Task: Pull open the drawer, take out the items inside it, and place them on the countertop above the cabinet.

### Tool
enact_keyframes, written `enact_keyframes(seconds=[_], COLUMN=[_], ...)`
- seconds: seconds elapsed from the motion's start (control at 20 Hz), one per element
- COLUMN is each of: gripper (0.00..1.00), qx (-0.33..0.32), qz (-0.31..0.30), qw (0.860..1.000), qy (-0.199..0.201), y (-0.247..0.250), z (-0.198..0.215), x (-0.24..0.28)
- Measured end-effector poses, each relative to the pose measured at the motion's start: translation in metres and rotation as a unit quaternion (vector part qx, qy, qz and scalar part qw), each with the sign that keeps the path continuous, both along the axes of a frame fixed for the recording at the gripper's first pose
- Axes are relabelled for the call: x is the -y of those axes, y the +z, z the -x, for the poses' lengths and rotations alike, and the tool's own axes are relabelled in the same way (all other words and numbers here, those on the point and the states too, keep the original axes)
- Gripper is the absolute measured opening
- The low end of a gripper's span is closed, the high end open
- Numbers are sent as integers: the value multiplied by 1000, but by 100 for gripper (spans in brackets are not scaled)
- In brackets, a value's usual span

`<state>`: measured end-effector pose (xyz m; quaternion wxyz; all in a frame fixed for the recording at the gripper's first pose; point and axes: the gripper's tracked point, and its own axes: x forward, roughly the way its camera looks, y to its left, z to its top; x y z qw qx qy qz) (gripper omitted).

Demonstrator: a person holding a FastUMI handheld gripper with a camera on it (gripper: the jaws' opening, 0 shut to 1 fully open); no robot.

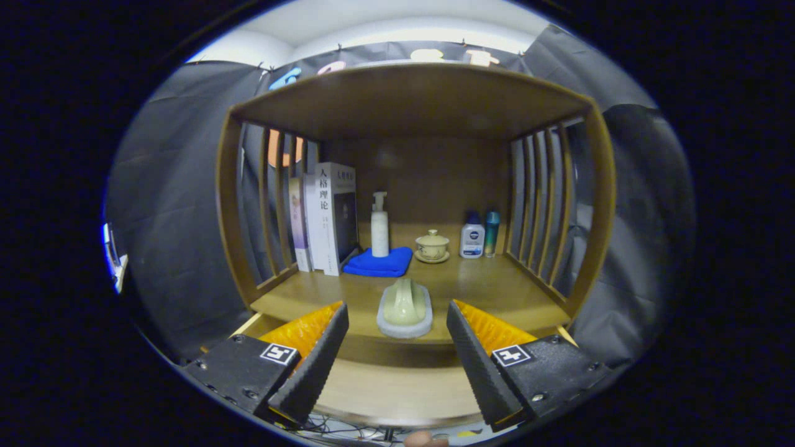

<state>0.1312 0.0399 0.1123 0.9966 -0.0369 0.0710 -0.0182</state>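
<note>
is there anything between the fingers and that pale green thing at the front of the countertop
Nothing visible. The hand-held gripper is open, and the pale green item sits at the countertop's front edge, just ahead of the gap between the fingers.

Tool (397, 366): two wedge fingers (313, 366) w/ ribbed inner faces, set wide apart, nothing between. Each sits on a black block (239, 372) w/ small screws and a square black-and-white marker (279, 354) on top.
</note>
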Motion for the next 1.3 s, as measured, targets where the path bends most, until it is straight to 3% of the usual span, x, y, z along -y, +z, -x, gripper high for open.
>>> enact_keyframes(seconds=[0.25,0.5,0.75,1.3], gripper=[99,99,100,100], qx=[24,36,2,-5], qz=[-1,-27,-22,21], qw=[1000,998,999,998], qy=[-15,-37,-43,-65], y=[-47,-94,-137,-144], z=[56,78,71,49], x=[6,12,13,11])
